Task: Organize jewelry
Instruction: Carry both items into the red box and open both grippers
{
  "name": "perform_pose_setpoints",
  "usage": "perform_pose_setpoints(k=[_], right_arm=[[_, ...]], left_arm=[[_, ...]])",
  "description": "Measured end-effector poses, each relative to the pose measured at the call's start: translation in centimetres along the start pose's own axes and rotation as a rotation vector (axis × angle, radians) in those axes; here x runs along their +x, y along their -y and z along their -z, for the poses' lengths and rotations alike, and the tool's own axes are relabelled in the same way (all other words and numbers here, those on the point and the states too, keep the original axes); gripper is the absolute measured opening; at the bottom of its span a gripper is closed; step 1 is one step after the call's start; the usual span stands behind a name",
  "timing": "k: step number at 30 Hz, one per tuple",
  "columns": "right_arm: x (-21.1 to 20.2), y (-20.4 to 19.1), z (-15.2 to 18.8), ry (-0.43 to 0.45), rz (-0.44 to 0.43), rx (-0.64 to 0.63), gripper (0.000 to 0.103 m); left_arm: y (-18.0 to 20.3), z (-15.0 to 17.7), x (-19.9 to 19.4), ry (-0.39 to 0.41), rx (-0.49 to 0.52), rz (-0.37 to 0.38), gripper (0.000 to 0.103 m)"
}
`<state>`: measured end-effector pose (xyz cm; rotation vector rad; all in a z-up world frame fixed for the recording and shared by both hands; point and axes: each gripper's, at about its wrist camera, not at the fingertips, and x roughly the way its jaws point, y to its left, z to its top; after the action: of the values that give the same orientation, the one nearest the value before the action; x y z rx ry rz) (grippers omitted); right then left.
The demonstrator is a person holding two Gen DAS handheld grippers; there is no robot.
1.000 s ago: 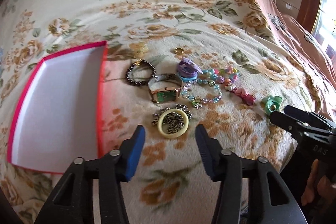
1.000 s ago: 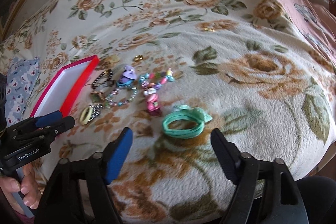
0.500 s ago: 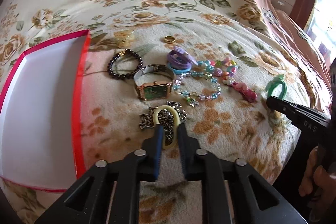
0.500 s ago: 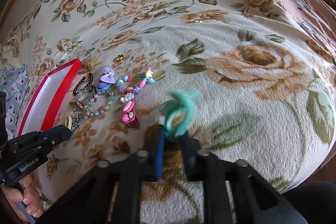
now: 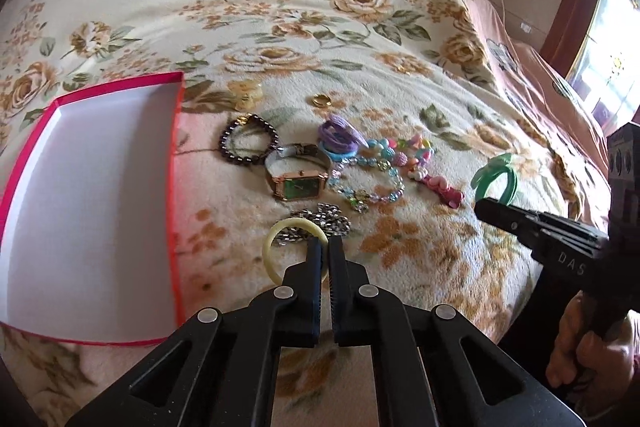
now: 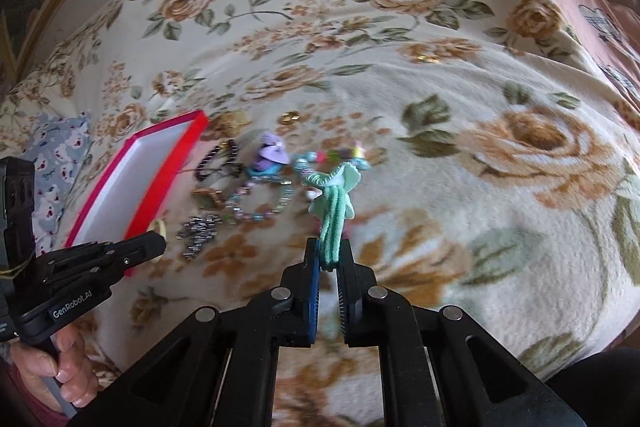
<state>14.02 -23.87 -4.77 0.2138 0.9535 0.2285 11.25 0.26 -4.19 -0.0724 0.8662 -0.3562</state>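
Observation:
My left gripper point(image 5: 325, 243) is shut on a pale yellow hair ring point(image 5: 278, 233), just in front of a silver chain point(image 5: 320, 221) on the floral blanket. To its left lies an open red box point(image 5: 176, 187) with a bare white inside. My right gripper point(image 6: 328, 245) is shut on a mint green hair tie point(image 6: 336, 201), which stands up off the blanket. The left wrist view shows that gripper point(image 5: 482, 205) at the right with the green tie point(image 5: 496, 175). The left gripper point(image 6: 160, 241) also shows in the right wrist view, beside the box point(image 6: 160, 183).
Between the grippers lie a green-faced watch point(image 5: 300, 185), a dark bead bracelet point(image 5: 248, 143), a gold ring point(image 5: 321, 100), a purple hair tie point(image 5: 338, 135), pastel bead bracelets point(image 5: 368, 183) and a pink clip point(image 5: 440, 187). A person's hand point(image 6: 60, 367) holds each gripper. The blanket drops off at the right.
Both grippers went from open to shut. The left closed on the yellow ring and drew it off the chain; the right closed on the green tie and raised it.

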Motion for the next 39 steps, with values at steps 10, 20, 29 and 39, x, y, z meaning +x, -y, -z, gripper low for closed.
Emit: perform_pose_setpoints(k=[10, 20, 29, 39], right_arm=[[1.2, -5.6, -0.4, -0.029, -0.123, -0.092, 0.007], [3.8, -13.1, -1.3, -0.075, -0.289, -0.197, 0.007], [7.6, -19.9, -2.0, -0.145, -0.417, -0.272, 0.007], [12.7, -23.0, -1.1, -0.280, -0.455, -0.301, 0.008]], left_arm=[[-3.0, 0.8, -3.7, 0.055, -0.067, -0.072, 0.002], [-7.2, 1.7, -6.5, 0.078, -0.173, -0.166, 0.002], [-11.0, 1.4, -7.1, 0.059, -0.248, -0.256, 0.002], [-13.7, 0.4, -4.8, -0.011, -0.293, -0.285, 0.003]])
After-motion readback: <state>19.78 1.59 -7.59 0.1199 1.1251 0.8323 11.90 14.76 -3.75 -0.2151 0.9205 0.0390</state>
